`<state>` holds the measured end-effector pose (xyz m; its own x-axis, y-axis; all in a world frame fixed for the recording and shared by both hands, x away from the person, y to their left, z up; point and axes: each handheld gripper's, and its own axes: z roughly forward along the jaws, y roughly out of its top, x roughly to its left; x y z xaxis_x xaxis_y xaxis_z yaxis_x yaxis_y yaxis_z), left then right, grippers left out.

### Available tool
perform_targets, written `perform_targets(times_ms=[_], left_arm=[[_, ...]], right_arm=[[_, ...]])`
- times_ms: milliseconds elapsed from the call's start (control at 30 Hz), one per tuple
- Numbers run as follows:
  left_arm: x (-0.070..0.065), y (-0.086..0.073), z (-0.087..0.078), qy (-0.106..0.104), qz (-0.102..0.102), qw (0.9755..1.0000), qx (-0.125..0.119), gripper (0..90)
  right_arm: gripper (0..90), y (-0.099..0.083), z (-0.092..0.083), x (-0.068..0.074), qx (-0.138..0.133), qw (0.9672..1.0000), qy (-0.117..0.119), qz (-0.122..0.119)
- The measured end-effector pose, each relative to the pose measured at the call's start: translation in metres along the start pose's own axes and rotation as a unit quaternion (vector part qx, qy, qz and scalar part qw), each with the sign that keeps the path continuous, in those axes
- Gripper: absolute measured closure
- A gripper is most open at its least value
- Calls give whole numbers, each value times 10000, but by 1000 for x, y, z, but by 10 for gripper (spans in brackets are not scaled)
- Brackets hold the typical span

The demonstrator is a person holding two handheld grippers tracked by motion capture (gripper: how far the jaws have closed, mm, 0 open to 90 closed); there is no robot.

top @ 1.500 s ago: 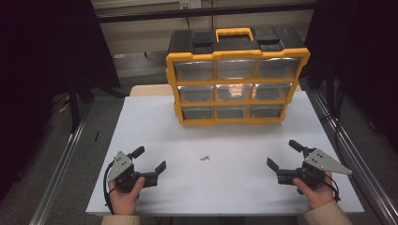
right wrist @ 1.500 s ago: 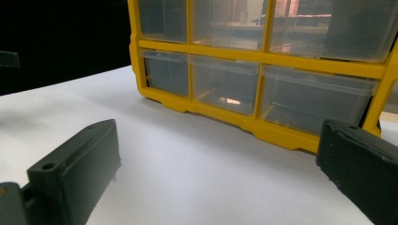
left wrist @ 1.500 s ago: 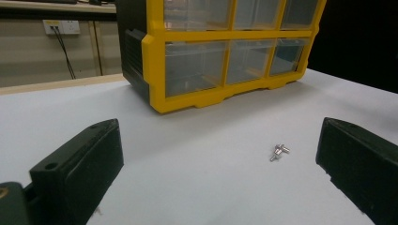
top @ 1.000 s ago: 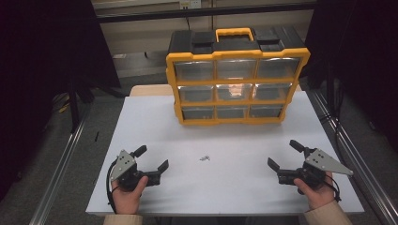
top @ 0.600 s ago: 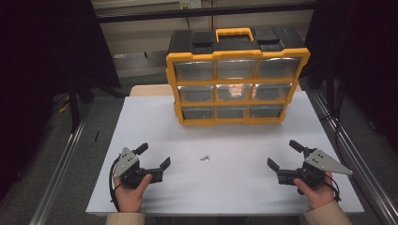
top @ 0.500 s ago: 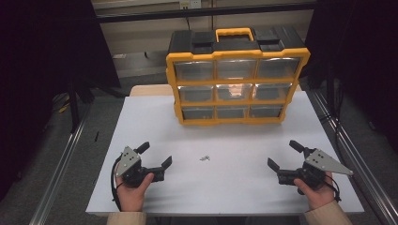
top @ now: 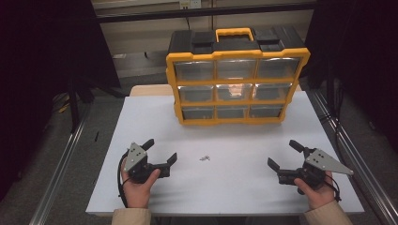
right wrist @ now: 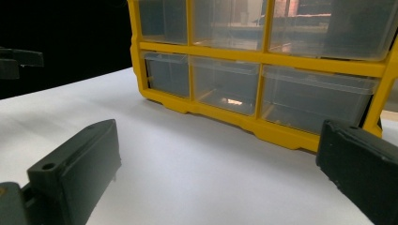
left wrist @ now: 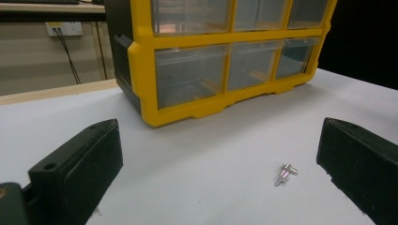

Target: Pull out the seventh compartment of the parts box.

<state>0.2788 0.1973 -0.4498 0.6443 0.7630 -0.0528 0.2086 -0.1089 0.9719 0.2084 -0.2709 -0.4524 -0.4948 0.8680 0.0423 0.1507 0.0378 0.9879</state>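
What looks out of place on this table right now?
A couple of small screws lie loose on the white table, in front of the yellow drawer organizer, whose drawers all look shut. Both grippers, left gripper and right gripper, are open and apart from them.

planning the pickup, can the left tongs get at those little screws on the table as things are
Probably yes: the left tongs stand open beside the screws, with bare table between them.
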Motion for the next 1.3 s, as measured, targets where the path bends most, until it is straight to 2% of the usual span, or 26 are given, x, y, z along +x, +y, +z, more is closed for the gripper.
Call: perform_targets(times_ms=[233,267,333,467,500,600,767,967,1000,1233,1300], left_arm=[[-4,3,10,-38,-88,10000,-3,4],[-6,4,12,-39,-198,9998,-26,4],[-7,6,17,-49,-91,9999,13,4],[-10,7,22,-98,-105,9999,42,4],[-11,7,25,-161,-54,9998,64,4],[-13,8,28,-168,-118,9998,74,4],[-16,8,35,-217,-111,9997,81,4],[-18,10,44,-213,-101,9996,153,4],[-19,10,45,-155,-117,9997,168,4],[-21,11,53,-140,-191,9995,195,4],[-21,12,56,-97,-119,9996,249,4]], right_arm=[[0,0,0,0,-29,10000,5,18],[0,0,0,0,-27,10000,6,23],[0,0,0,0,-26,10000,14,26],[0,0,-1,-1,-15,10000,2,38],[0,0,0,-1,-13,10000,24,17],[0,0,-1,-1,-8,10000,29,12],[0,0,0,-1,-22,10000,11,43],[0,0,0,-1,-18,10000,42,63],[0,0,1,-1,-24,10000,28,69],[0,-1,1,-2,8,10000,20,56],[0,-1,1,-2,14,10000,26,65]])
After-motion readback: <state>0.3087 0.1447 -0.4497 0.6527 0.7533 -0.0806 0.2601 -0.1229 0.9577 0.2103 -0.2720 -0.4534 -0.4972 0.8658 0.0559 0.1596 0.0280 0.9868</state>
